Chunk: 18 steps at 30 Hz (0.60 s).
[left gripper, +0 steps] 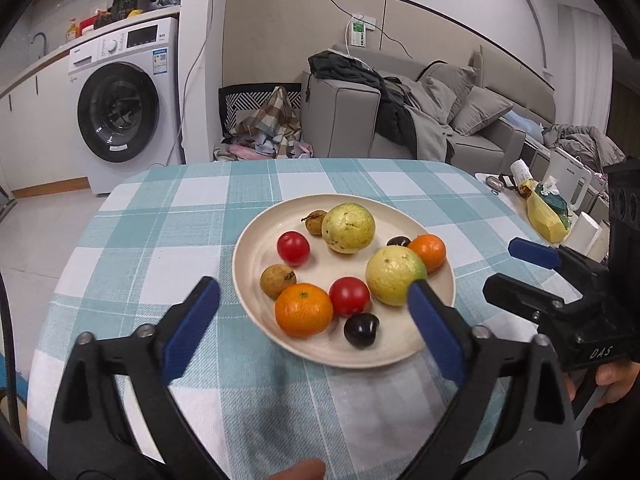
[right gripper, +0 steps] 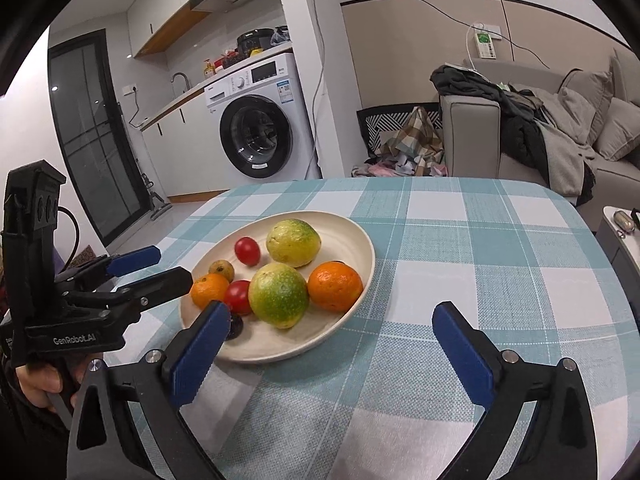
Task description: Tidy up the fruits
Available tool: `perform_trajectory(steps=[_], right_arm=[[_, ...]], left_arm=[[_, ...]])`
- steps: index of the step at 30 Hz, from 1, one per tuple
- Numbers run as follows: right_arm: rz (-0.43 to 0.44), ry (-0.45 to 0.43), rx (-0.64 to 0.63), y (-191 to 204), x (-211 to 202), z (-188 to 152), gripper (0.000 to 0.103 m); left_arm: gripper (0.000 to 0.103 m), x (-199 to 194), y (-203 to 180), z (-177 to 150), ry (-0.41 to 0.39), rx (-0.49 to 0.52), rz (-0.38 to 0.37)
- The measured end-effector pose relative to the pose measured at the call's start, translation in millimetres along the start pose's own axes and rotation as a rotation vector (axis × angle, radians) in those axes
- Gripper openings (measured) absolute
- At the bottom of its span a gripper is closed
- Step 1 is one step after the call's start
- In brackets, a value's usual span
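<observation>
ten mixed fruits sit on the round cream plate (left gripper: pixel 256 248). left gripper (left gripper: pixel 316 312) and right gripper (right gripper: pixel 332 332) both gape wide, empty; nothing picked yet; next, probably close on one fruit.

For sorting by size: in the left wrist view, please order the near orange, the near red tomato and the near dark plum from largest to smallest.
1. near orange
2. near red tomato
3. near dark plum
All three lie close together on the plate, so nearness hardly affects this order.
</observation>
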State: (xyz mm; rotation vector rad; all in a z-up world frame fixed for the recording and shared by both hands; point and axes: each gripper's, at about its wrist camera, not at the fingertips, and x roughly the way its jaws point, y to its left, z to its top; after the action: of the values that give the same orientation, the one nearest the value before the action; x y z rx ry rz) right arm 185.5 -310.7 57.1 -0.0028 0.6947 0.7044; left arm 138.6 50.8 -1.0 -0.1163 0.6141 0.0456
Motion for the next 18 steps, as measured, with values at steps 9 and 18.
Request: perform_trajectory(steps=[9,18], right_arm=[[0.024,-0.060,-0.059,16,-23,-9,0.103],[0.029,-0.154,-0.116,31,-42,-15,0.103]], left_arm=[[0.102,-34,-2,-24,-0.049,0.006,0.051],[0.102,-49,5,-32,-0.117,-0.037,0.061]])
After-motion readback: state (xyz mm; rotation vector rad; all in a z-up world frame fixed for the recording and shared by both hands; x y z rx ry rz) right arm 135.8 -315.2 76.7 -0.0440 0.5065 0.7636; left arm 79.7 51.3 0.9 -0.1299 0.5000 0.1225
